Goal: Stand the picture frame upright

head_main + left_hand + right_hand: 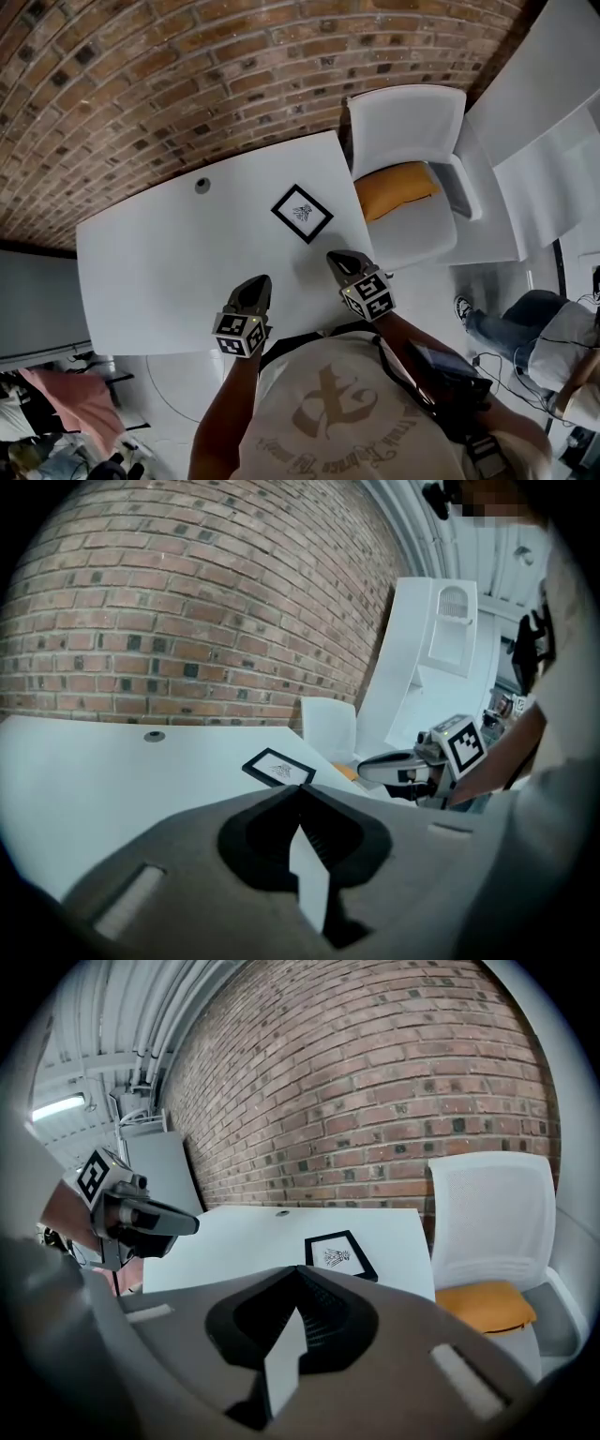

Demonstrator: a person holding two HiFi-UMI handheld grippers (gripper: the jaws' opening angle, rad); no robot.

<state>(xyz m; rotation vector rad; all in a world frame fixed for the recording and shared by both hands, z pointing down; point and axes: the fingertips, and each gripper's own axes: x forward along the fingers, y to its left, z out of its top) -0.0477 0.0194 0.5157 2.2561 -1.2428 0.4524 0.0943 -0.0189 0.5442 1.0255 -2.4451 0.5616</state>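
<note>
A black-edged picture frame [302, 213] with a small dark print lies flat on the white table [169, 262], toward its far right side. It also shows as the frame [278, 767] and the frame [340, 1255] in the two gripper views. My left gripper [259, 283] hovers over the table's near edge, jaws shut with nothing in them. My right gripper [342, 258] is held near the table's right front corner, also shut and empty. Both are well short of the frame.
A white chair [412, 178] with an orange cushion [396, 189] stands just right of the table. A brick wall [187, 75] runs behind. A round grey cable grommet [202, 186] sits in the tabletop left of the frame. A seated person's leg and shoe [466, 307] are at the right.
</note>
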